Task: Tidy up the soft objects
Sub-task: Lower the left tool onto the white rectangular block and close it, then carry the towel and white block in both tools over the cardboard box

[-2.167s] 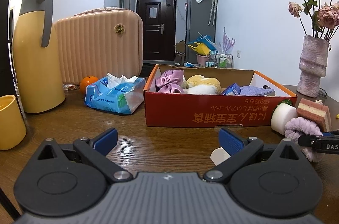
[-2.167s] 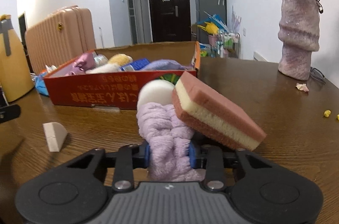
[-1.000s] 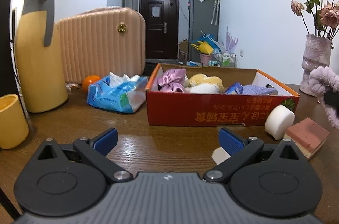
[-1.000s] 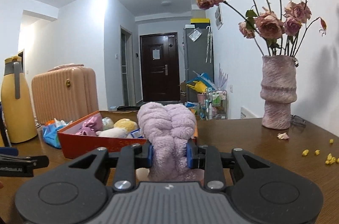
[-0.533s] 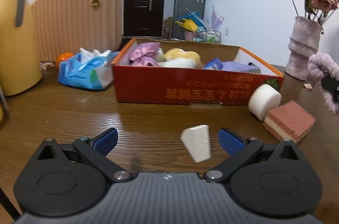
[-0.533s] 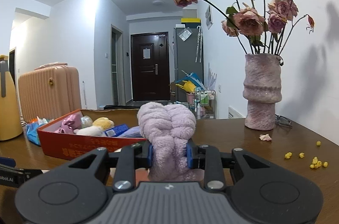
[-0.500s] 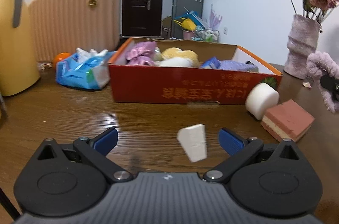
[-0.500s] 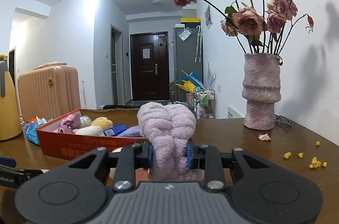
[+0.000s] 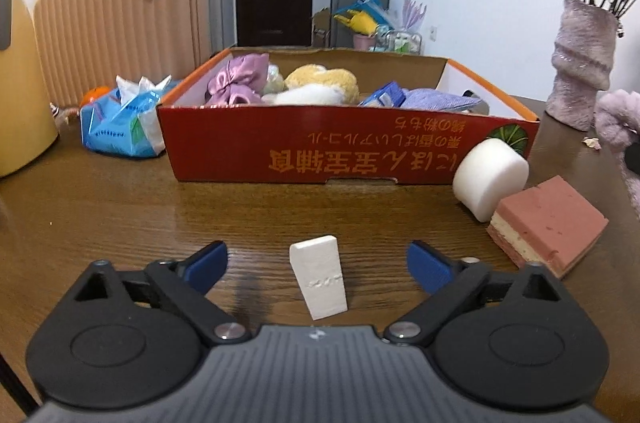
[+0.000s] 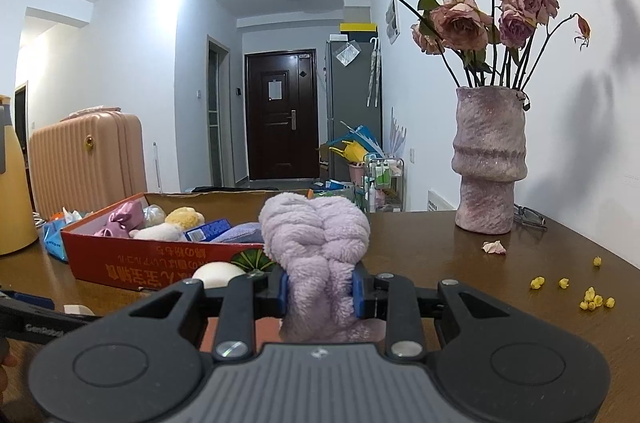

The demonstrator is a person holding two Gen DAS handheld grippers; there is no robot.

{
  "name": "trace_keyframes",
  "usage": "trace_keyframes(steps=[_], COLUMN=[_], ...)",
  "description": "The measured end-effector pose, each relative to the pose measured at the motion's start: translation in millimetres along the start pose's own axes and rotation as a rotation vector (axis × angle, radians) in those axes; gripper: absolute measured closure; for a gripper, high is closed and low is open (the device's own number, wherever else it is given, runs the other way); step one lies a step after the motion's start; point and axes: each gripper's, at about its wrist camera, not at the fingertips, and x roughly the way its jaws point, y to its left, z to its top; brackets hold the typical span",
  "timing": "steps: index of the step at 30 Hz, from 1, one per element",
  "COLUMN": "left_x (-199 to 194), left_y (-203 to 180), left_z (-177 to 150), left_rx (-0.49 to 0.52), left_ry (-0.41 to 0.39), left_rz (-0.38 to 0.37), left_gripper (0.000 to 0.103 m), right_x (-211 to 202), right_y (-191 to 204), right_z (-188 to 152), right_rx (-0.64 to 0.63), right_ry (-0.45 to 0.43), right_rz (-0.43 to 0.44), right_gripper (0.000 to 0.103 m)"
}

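Observation:
My right gripper (image 10: 319,293) is shut on a fluffy lilac braided headband (image 10: 316,247) and holds it up above the table; the headband also shows at the right edge of the left wrist view (image 9: 618,127). My left gripper (image 9: 318,261) is open, with a white wedge sponge (image 9: 320,275) standing on the table between its fingers. A white round sponge (image 9: 490,167) and a pink layered sponge (image 9: 548,225) lie by the red cardboard box (image 9: 344,151), which holds several soft items.
A pink vase of dried roses (image 10: 488,155) stands at the right on the wooden table (image 9: 120,207). A blue tissue pack (image 9: 120,119), an orange (image 9: 94,93), a yellow thermos (image 9: 20,71) and a peach suitcase (image 9: 120,15) are at the left. Yellow crumbs (image 10: 592,299) lie far right.
My left gripper has moved forward and down so the white wedge sponge now stands between its open fingers. My right gripper holds the headband raised, nearly still.

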Motion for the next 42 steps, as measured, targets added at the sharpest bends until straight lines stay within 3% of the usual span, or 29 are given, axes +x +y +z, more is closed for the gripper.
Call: trace_keyframes(steps=[3,8,11,22,42], left_x=[4.7,10.2,10.1,5.7,-23.6], left_y=[0.0,5.5,5.9,7.2,7.1], left_z=[0.3,0.6,0.4,2.0,15.8], left_rx=[-0.012,-0.038,-0.033,-0.033,-0.022], left_ry=[0.022,0.059,0.057,0.035,-0.141], left_rz=[0.016,0.005,0.014,-0.007,0.009], left_gripper=[0.029,0.071,0.082,0.084,0.084], right_x=[1.1,2.0,2.5,1.0,-0.9], right_y=[0.7,1.6,1.9,2.7,39.2], right_z=[-1.4,-2.1,-1.9,-2.7,1.7], right_rx=[-0.003,-0.011,-0.014,-0.012,-0.006], right_ry=[0.008,0.011,0.012,0.009,-0.044], right_rz=[-0.002,-0.006,-0.010,-0.021,-0.010], right_gripper=[0.075,0.075,0.075,0.075,0.075])
